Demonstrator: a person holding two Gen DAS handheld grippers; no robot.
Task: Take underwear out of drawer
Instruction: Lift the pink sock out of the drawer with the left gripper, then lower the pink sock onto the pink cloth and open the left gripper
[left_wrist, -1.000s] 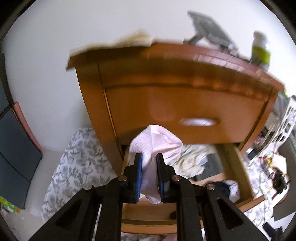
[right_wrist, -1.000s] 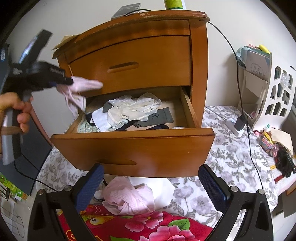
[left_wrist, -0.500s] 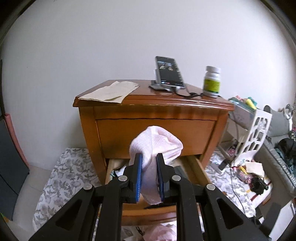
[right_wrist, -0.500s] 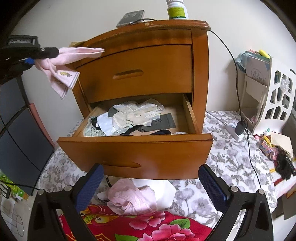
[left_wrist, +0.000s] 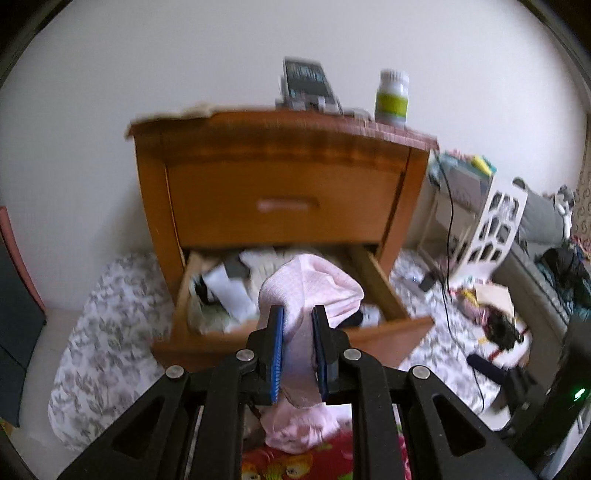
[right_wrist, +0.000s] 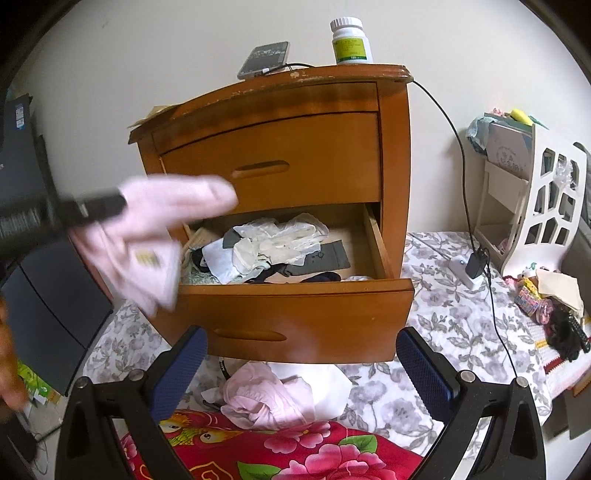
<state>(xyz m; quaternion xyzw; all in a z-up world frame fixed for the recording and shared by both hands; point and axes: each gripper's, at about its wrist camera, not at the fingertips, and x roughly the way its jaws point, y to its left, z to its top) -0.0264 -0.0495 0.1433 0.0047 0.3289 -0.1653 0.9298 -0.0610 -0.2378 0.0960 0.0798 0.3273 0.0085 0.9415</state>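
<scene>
Standing open, the lower drawer (right_wrist: 295, 317) shows its jumbled clothes fully only from the right wrist; the left gripper (left_wrist: 297, 325) pinches pink underwear (left_wrist: 314, 284) above it; the right gripper (right_wrist: 301, 365) gapes wide, empty.

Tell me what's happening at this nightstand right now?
A person is pulling underwear out of the open lower drawer of a wooden nightstand. The left tool is shut on a pink garment, held in the air in front of the drawer. The right tool is open and empty, hovering low before the drawer front. More clothing remains in the drawer, and other pink and white pieces already lie on the floor covering below it.
</scene>
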